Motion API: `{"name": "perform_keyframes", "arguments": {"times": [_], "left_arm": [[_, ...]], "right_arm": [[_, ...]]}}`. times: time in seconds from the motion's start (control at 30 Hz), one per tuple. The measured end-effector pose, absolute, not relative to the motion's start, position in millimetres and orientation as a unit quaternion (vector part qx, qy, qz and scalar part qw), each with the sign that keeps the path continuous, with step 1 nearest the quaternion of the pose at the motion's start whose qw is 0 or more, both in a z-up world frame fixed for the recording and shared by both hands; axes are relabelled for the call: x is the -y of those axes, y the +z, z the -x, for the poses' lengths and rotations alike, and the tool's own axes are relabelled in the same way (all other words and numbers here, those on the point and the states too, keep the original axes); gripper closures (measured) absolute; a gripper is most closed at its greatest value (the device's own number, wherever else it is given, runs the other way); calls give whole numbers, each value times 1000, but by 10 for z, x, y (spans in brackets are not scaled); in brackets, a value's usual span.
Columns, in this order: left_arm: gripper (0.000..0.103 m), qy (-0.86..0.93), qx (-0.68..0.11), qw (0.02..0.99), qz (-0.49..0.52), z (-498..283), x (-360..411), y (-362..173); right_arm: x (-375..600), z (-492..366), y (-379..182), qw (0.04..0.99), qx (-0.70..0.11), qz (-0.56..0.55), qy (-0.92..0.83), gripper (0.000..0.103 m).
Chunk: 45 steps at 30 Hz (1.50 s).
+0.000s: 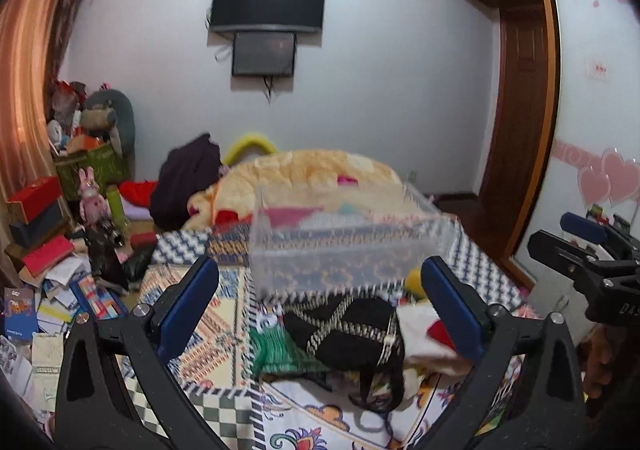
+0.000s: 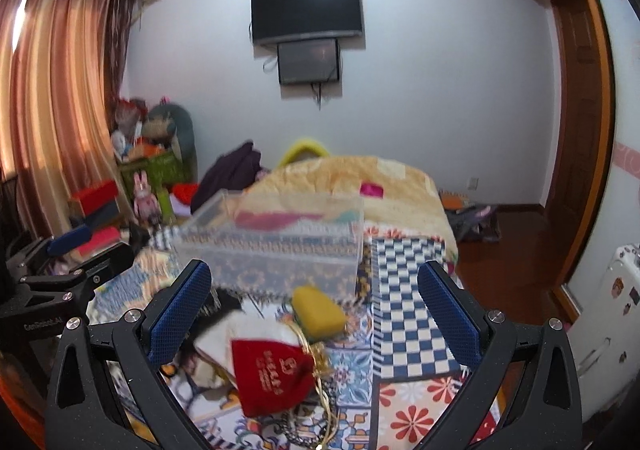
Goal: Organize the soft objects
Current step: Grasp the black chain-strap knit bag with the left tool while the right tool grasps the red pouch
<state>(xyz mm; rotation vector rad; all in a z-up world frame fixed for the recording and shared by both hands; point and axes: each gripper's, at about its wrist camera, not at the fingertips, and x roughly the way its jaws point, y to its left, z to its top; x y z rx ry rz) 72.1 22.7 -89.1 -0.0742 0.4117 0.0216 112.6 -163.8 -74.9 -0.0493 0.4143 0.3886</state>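
Closest in, the left gripper point(image 1: 320, 306) hangs with its blue-padded fingers point(image 1: 188, 302) spread wide and nothing between them, poised above a black knitted bag point(image 1: 344, 334) with pale diagonal stripes that lies on the patterned bedspread point(image 1: 208, 330). A green knitted piece point(image 1: 276, 350) peeks out just to the left of the black bag, touching it, and a white cloth point(image 1: 420, 334) sits against its right side. Over at the right gripper point(image 2: 314, 310), the jaws likewise stand fully apart and empty, hovering over a red drawstring pouch point(image 2: 272, 374) with gold lettering and a gold cord. Just behind the pouch rests a yellow sponge-like block point(image 2: 318, 310), and a white fabric piece point(image 2: 224, 338) lies under the pouch's left edge. Beyond this little heap, further up the bed, sits a clear plastic bin point(image 2: 276, 246), blurred in both views, upright on the bedspread with something pink and teal showing through its walls. Behind the bin a peach quilt point(image 2: 360, 178) is bunched up. A dark television point(image 2: 306, 10) hangs on the far wall, with orange curtains point(image 2: 52, 98) at the left and a pile of toys and boxes point(image 1: 80, 154) stacked on the floor beside the bed.
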Motion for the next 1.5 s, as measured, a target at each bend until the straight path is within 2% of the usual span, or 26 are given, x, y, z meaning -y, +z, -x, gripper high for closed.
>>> {"name": "perform_keyframes", "arguments": {"times": [0.07, 0.17, 0.37, 0.5, 0.67, 0.8, 1.07, 1.17, 1.37, 1.5], "left_arm": [[15, 4, -228, 973, 42, -812, -226, -1018], [20, -15, -261, 963, 61, -932, -256, -1185], [21, -52, -294, 950, 96, -999, -316, -1479], [21, -58, -294, 949, 97, -994, -317, -1524], [33, -78, -302, 944, 112, -1018, -342, -1569], [42, -82, -306, 941, 123, -1025, -374, -1586], [62, -84, -295, 944, 119, -980, -356, -1557], [67, -86, -290, 945, 126, -961, -372, -1527], [75, -79, -265, 952, 128, -861, -413, -1386], [76, -64, -244, 960, 122, -770, -447, -1282]], "right_arm": [[1617, -1177, -853, 956, -222, 33, 190, 0], [1595, -1255, -973, 948, -248, 33, 194, 2], [1553, -1269, -1140, 933, -290, 24, 210, 13], [1521, -1183, -1240, 928, -301, 35, 216, 16], [1550, -1255, -1418, 914, -340, 30, 220, 41], [1561, -1292, -1467, 903, -354, 5, 242, 50], [1586, -1269, -1459, 903, -353, 1, 245, 85], [1594, -1255, -1440, 905, -349, -6, 245, 95], [1603, -1190, -1331, 917, -326, 4, 230, 95], [1602, -1185, -1288, 919, -326, 20, 219, 95]]}}
